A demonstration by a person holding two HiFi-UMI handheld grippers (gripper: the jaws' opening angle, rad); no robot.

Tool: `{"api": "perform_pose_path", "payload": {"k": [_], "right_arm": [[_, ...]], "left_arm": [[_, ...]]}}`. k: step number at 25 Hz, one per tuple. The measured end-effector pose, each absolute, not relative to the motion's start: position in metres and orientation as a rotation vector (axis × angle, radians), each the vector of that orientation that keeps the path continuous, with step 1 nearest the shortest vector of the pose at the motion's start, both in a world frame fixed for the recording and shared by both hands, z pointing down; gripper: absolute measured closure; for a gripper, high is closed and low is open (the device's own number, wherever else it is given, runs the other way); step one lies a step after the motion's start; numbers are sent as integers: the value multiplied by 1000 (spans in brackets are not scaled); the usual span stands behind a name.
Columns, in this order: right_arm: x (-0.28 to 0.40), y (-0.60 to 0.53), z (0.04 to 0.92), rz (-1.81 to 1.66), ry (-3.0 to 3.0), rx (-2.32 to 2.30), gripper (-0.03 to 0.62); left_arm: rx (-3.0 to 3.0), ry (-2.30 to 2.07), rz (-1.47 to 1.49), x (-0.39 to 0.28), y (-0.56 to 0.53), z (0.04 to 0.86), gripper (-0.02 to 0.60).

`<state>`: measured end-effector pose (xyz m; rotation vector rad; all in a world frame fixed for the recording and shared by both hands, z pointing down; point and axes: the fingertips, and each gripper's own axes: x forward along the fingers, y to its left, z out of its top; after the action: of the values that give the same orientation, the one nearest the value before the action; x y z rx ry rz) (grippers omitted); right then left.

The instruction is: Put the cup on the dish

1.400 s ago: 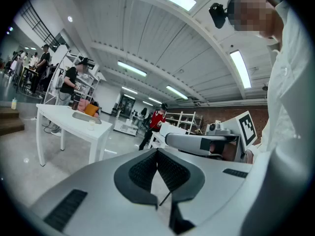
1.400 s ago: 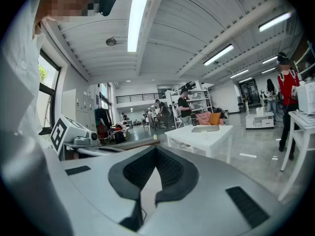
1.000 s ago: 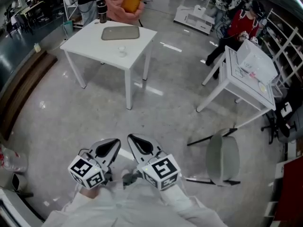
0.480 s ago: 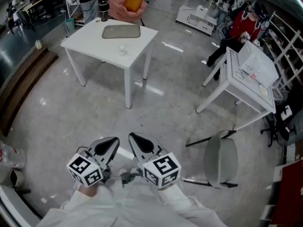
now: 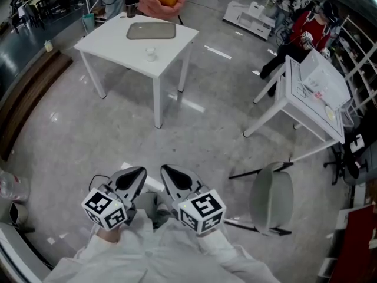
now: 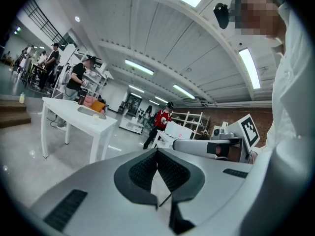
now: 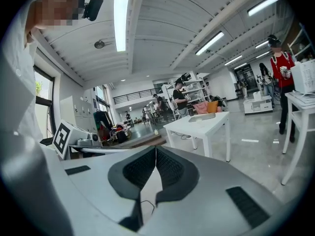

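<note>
While left tongs (image 5: 140, 173) and right tongs (image 5: 165, 171) are held together, empty, the cup (image 5: 151, 53) is seen far at 12 o'clock on the tabletop (image 5: 112, 43), 6 o'clock of the dish (image 5: 151, 31). Approach advised before tongs are parted.

Cup: small white cup (image 5: 151, 53), standing on the white square table (image 5: 112, 40) well ahead of me, near its front edge.
Dish: flat grey rectangular dish (image 5: 151, 31), lying just beyond my cup, not touching it.
</note>
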<state>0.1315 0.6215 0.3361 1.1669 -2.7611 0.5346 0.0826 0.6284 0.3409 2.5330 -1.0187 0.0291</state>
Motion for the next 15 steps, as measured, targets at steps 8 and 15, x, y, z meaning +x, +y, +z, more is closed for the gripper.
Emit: {"api": "perform_pose_path", "payload": {"k": [8,15], "right_arm": [[126,577,340,554,-2755,1149,580],[109,508,344,559,-2758,1130,580]], "left_arm": [[2514,-1033,34,77,585,350,572],[2530,-1002,45,67,513,350,572]]}}
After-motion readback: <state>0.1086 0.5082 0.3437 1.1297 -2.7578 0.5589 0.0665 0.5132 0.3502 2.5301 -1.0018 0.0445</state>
